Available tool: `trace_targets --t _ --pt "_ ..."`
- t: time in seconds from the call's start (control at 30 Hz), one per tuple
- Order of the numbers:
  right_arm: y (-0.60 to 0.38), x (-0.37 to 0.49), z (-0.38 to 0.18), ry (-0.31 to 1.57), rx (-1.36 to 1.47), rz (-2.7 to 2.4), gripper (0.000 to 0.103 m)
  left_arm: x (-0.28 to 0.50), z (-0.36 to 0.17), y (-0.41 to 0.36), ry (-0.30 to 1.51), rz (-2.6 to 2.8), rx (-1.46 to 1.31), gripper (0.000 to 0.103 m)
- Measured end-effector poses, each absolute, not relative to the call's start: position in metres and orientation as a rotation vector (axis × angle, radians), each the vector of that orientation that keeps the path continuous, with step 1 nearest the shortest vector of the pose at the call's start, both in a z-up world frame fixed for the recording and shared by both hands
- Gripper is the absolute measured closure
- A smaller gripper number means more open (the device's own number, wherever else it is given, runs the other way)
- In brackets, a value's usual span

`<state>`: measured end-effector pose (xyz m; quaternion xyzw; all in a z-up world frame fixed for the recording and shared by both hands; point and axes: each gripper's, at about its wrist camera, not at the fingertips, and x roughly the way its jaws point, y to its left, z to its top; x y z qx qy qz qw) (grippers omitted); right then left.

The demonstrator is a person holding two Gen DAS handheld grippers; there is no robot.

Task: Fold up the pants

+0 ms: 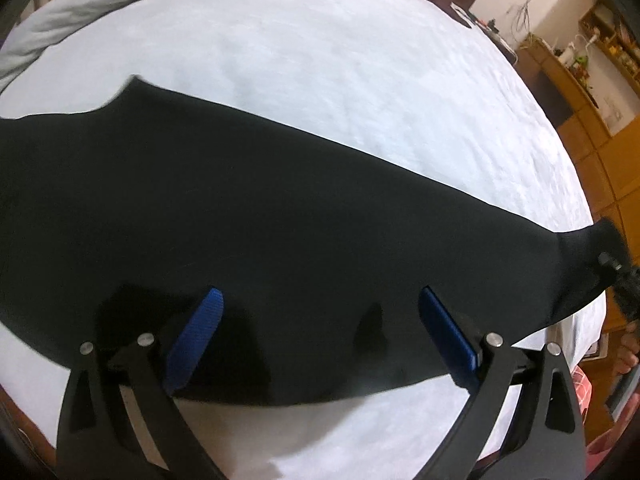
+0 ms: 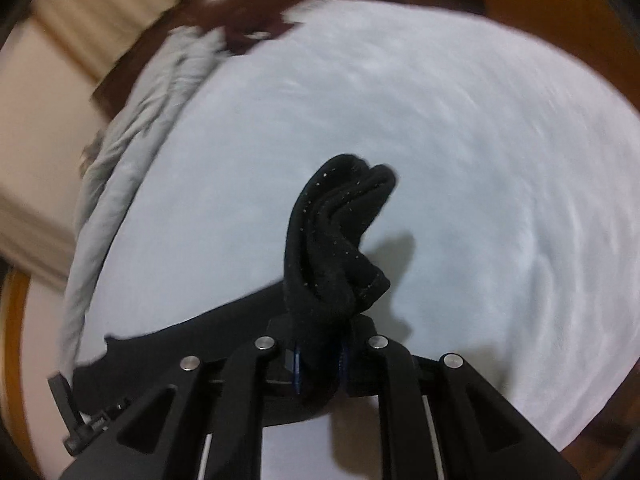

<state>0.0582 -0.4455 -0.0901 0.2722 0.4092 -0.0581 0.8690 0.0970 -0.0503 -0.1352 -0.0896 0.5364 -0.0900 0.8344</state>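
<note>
One pair of black pants [image 1: 248, 200] lies stretched across a bed [image 1: 340, 80] covered in a pale, textured sheet. In the left wrist view, the garment runs as one long dark band from the left edge down to the right, where its end is drawn up into a narrow tip.

At far left, one rumpled grey blanket [image 1: 80, 8] is bunched along the bed's edge. Beyond the pants, a wide stretch of bare sheet lies open as far as the far edge.

Two grippers are in use. The left gripper [image 1: 320, 336] hovers over the near edge of the pants with its two blue pads [image 1: 196, 340] spread wide and nothing between them.

To the right, wooden cabinets [image 1: 580, 128] stand beside the bed.

In the right wrist view, the right gripper [image 2: 320, 360] is pinched narrow on a bunched fold of the pants [image 2: 332, 248], which rises clear of the sheet.
</note>
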Motion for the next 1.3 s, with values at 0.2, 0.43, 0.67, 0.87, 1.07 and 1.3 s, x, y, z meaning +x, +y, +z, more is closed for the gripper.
trace_targets --t 0.2,0.43,0.67,0.87,1.07,1.3 --pt "-0.362 0.080 -0.057 0.835 0.471 0.007 0.088 0.097 -0.123 -0.010 1.113 -0.147 -0.223 0.006" --pt "-0.256 0.107 -0.060 0.897 0.359 0.154 0.088 0.098 -0.112 0.031 1.088 -0.121 -0.294 0.006" --pt "-0.167 0.128 -0.088 0.977 0.308 0.289 0.088 0.090 -0.109 0.068 1.071 -0.092 -0.362 0.006" --pt "-0.106 0.138 -0.114 1.030 0.256 0.358 0.088 0.084 -0.110 0.100 1.063 -0.069 -0.438 0.006" --pt "-0.073 0.145 -0.148 1.089 0.156 0.342 0.087 0.083 -0.111 0.114 1.066 -0.063 -0.458 0.006" --pt "-0.068 0.141 -0.157 1.124 0.256 0.484 0.049 0.093 -0.117 0.106 1.101 -0.069 -0.454 0.006"
